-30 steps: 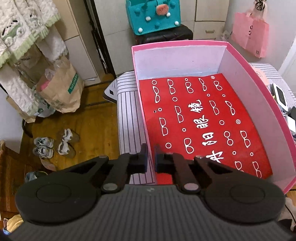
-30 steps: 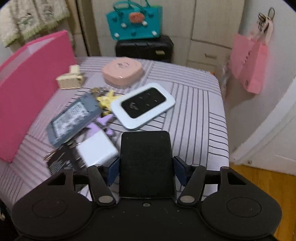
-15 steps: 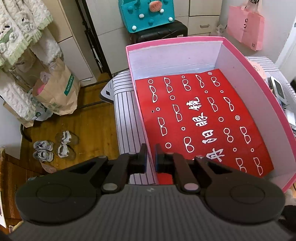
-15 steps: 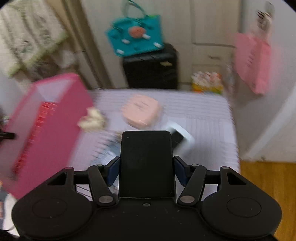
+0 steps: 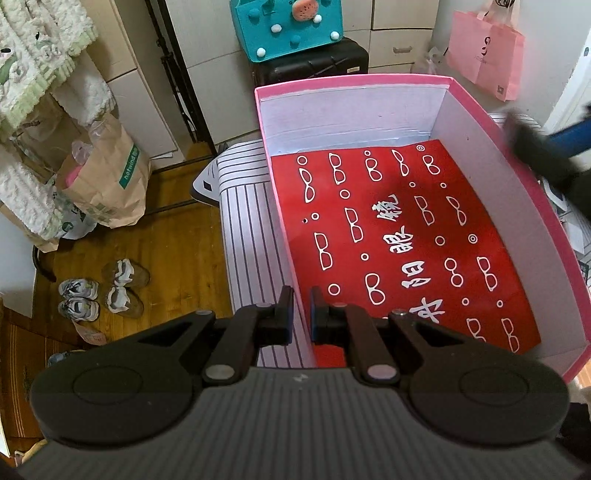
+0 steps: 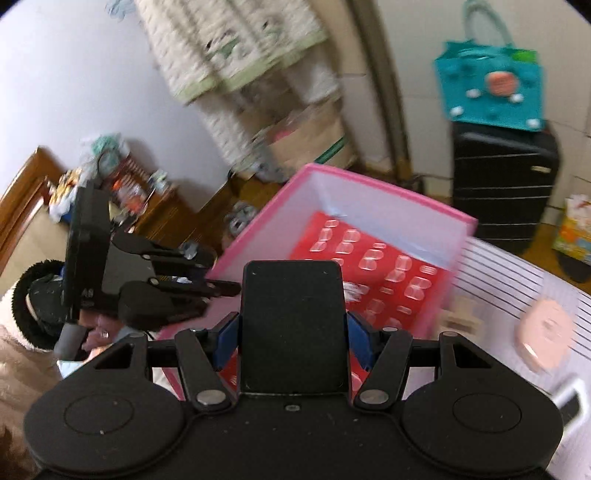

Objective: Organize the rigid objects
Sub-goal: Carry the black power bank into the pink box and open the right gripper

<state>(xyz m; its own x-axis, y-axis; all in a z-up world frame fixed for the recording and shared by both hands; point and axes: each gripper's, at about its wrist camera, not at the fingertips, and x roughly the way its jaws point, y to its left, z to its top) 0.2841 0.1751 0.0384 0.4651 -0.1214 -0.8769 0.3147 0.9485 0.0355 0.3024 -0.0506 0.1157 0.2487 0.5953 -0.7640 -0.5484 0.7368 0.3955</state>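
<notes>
Pink cardboard box [image 5: 532, 192] sits open on the striped table cover [image 5: 251, 236], w/ white inner walls and a red sheet [image 5: 402, 243] printed w/ white glasses icons and characters lying flat on its floor. The left gripper [image 5: 300, 314] is pinched on the box's near-left wall: one finger outside, the other inside, blue pads against the cardboard. In the right wrist view the right gripper [image 6: 293, 334] is clamped on a flat black rectangular object [image 6: 293, 325], blue pads [image 6: 224, 341] pressed to both of its long edges; it hangs above the near corner of the box [image 6: 258, 236], over the red sheet [image 6: 391, 280]. That view is motion-blurred, esp. on the right. The left gripper [image 6: 207, 275] shows there too, at the box's left rim. From the left wrist view the black object and right gripper [image 5: 535, 151] appear as a dark blur w/ a blue streak over the box's right wall. Still out on the table beside the box: a round pink case [image 6: 546, 339], a small cream item [image 6: 463, 319] touching or just beside the box's outer wall (can't tell which), and part of a white device [image 6: 570, 402] at the frame edge. Bkgd: teal felt bag [image 5: 291, 26] atop a black suitcase [image 5: 314, 68], pink paper bag [image 5: 485, 48], brown paper bag [image 5: 107, 177], shoes [image 5: 103, 291] on the wood floor.
</notes>
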